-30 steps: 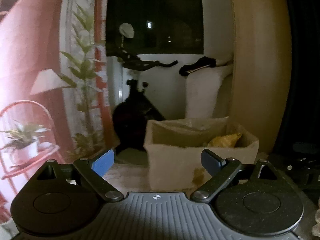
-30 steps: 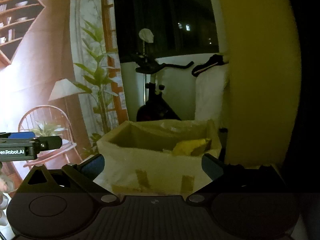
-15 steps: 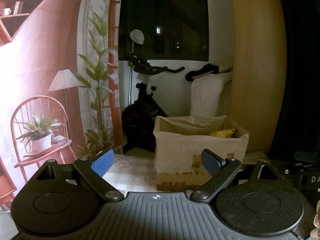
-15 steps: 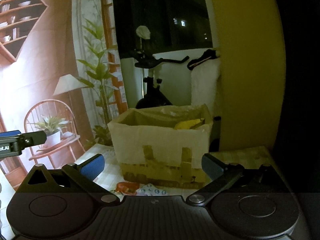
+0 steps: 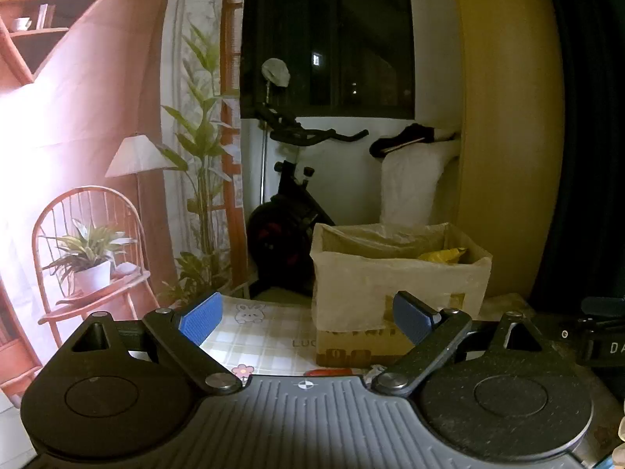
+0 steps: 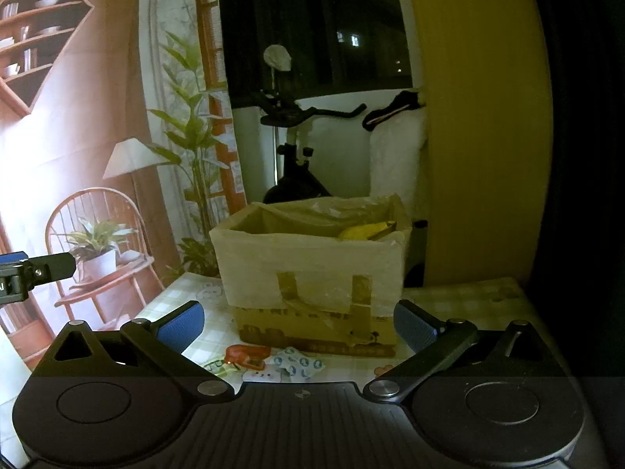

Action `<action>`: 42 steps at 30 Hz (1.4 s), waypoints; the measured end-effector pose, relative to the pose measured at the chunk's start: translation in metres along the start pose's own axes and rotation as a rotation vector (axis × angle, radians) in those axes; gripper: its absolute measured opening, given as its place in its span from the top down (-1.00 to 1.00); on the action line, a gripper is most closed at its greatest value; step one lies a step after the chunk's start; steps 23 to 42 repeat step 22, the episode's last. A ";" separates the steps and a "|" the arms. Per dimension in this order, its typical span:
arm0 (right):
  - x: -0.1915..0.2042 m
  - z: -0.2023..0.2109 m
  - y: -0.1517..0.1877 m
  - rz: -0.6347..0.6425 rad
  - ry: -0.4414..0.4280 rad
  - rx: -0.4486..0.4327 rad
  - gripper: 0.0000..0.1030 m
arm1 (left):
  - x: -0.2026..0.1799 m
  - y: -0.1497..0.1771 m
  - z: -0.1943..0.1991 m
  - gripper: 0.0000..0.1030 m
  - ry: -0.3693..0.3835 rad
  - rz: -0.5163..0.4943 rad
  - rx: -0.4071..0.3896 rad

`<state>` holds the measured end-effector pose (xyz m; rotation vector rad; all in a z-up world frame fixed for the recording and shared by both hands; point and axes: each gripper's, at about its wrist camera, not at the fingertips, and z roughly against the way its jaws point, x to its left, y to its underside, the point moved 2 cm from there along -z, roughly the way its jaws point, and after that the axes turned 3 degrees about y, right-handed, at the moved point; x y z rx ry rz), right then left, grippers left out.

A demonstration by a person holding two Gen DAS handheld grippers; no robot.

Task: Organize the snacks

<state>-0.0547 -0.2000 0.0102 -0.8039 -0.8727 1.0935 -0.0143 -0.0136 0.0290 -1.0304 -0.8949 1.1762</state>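
Observation:
A cardboard box lined with a pale plastic bag point(image 6: 312, 265) stands on the checked tablecloth point(image 6: 461, 301); it also shows in the left wrist view point(image 5: 390, 285). A yellow snack packet point(image 6: 367, 230) lies inside it, also seen in the left wrist view point(image 5: 441, 255). A red packet point(image 6: 246, 353) and a white packet with blue dots point(image 6: 297, 363) lie on the cloth in front of the box. My right gripper point(image 6: 299, 322) is open and empty, back from the box. My left gripper point(image 5: 304, 314) is open and empty, to the left of the box.
A printed backdrop with a chair, plant and lamp point(image 6: 97, 179) hangs at the left. An exercise bike point(image 5: 289, 211) stands behind the table. A yellow wall panel point(image 6: 480, 125) rises at the right. The left gripper's body point(image 6: 23, 273) shows at the right view's left edge.
Both grippers have pulled back and up from the box, so the box looks smaller. The tablecloth and the packets in front of the box have come into view.

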 end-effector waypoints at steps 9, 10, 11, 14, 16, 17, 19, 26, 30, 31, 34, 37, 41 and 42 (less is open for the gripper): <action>-0.002 0.001 0.000 -0.001 0.004 -0.005 -0.99 | 0.001 0.002 0.003 -0.85 0.006 -0.001 -0.001; -0.003 0.001 0.000 -0.001 0.004 -0.005 -0.99 | 0.001 0.002 0.003 -0.85 0.008 -0.001 0.000; -0.003 0.001 0.000 -0.001 0.005 -0.005 -0.99 | 0.000 0.002 0.004 -0.85 0.008 -0.002 0.001; -0.004 0.001 0.000 -0.001 0.005 -0.004 -0.99 | 0.000 0.003 0.003 -0.85 0.008 -0.003 0.005; -0.004 0.001 0.000 -0.002 0.005 -0.003 -0.99 | 0.000 0.004 0.003 -0.85 0.012 -0.002 0.007; -0.004 0.001 0.000 -0.001 0.005 -0.003 -0.99 | 0.000 0.004 0.002 -0.85 0.013 -0.002 0.006; -0.003 0.001 0.000 0.000 0.005 -0.004 -0.99 | 0.000 0.004 0.002 -0.85 0.015 -0.005 0.003; -0.003 0.000 0.001 -0.001 0.006 -0.001 -0.99 | 0.001 0.005 0.002 -0.85 0.021 -0.002 0.008; -0.003 0.000 0.001 -0.001 0.006 -0.001 -0.99 | 0.001 0.005 0.002 -0.85 0.021 -0.002 0.008; -0.003 0.000 0.001 -0.001 0.006 -0.001 -0.99 | 0.001 0.005 0.002 -0.85 0.021 -0.002 0.008; -0.003 0.000 0.001 -0.001 0.006 -0.001 -0.99 | 0.001 0.005 0.002 -0.85 0.021 -0.002 0.008; -0.003 0.000 0.001 -0.001 0.006 -0.001 -0.99 | 0.001 0.005 0.002 -0.85 0.021 -0.002 0.008; -0.003 0.000 0.001 -0.001 0.006 -0.001 -0.99 | 0.001 0.005 0.002 -0.85 0.021 -0.002 0.008; -0.003 0.000 0.001 -0.001 0.006 -0.001 -0.99 | 0.001 0.005 0.002 -0.85 0.021 -0.002 0.008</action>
